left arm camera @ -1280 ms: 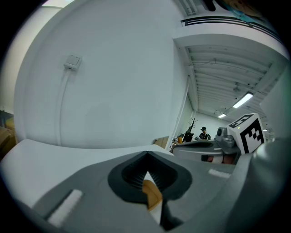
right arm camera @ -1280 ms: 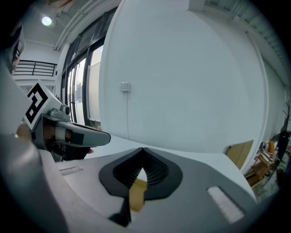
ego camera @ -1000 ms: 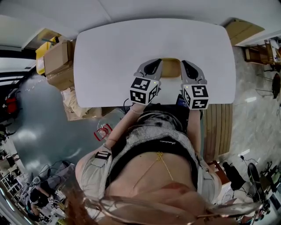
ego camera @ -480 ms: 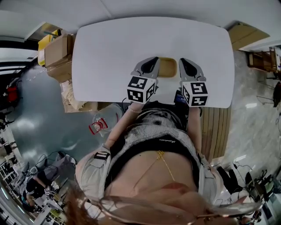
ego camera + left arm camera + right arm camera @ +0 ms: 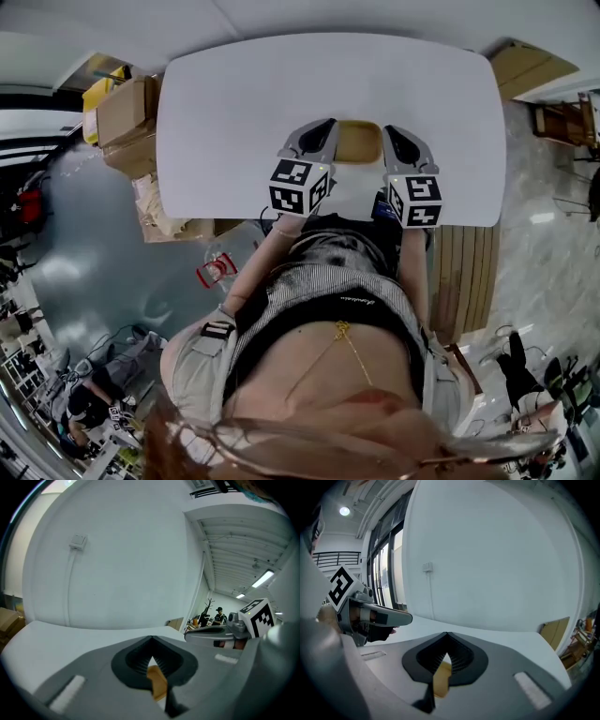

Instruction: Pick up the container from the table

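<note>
At near table [image 5: 234,112] edge: container [image 5: 360,141] open-side up, long axis unclear; left gripper [image 5: 325,128], right gripper [image 5: 393,133] clenched on opposite rims.

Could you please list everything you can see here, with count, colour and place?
table: one, white, in front of the person
container: one, tan-yellow, at the table's near edge, between the two grippers
cardboard boxes: at least two, brown, stacked left of the table
yellow box: one, yellow, beside the cardboard boxes at the far left
left gripper: one, grey with a black-and-white marker cube, jaws shut on the container's left side
right gripper: one, grey with a black-and-white marker cube, jaws shut on the container's right side
</note>
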The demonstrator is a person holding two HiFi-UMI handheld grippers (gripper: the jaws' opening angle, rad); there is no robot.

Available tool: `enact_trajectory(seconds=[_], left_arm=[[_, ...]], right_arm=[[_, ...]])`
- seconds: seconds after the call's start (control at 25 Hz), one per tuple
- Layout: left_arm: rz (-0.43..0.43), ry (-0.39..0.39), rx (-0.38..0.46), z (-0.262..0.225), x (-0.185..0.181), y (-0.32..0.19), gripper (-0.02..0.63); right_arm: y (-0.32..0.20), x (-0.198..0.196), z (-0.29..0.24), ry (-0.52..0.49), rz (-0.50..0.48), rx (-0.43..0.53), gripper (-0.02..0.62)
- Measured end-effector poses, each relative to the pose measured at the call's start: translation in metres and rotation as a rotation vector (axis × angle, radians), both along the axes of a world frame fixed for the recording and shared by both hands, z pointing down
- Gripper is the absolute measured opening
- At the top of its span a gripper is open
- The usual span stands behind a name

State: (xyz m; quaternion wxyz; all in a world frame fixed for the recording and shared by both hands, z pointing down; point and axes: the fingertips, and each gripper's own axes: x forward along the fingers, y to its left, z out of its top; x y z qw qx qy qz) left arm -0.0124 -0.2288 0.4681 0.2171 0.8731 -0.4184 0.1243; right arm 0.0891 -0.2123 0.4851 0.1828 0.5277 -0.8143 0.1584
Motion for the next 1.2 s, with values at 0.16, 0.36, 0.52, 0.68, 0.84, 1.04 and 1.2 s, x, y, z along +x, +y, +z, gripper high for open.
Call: enact_trajectory(seconds=[0.16,0.36,0.52,0.68,0.84,1.04,1.2], left_arm=[[0.005,-0.005,-0.007,0.005,-0.001,0.0,0.0],[-0.013,0.006,-0.042,0.016,-0.007,0.0,0.0],[-0.029,-0.009,-0.07,0.028,-0.013,-0.002,0.0],[-0.044,-0.022,-0.099,0.039,-0.019,-0.003,0.0],[-0.048,-0.04,-0.125,0.052,-0.023,-0.005,0.0],[-0.052,-0.057,-0.159,0.066,-0.027,-0.007,0.0],[-0.052,-0.072,-0.183,0.077,-0.028,-0.007,0.0]], right_arm=[[0.001,0.003,0.006,0.008,0.016,-0.012,0.026],[0.001,0.004,0.014,0.021,0.015,-0.031,0.026],[0.0,0.005,0.023,0.026,0.01,-0.052,0.026],[-0.003,0.005,0.032,0.03,0.005,-0.071,0.026],[-0.005,0.006,0.045,0.033,0.006,-0.101,0.026],[-0.006,0.008,0.059,0.043,0.005,-0.138,0.026],[-0.008,0.01,0.073,0.056,0.004,-0.175,0.026]])
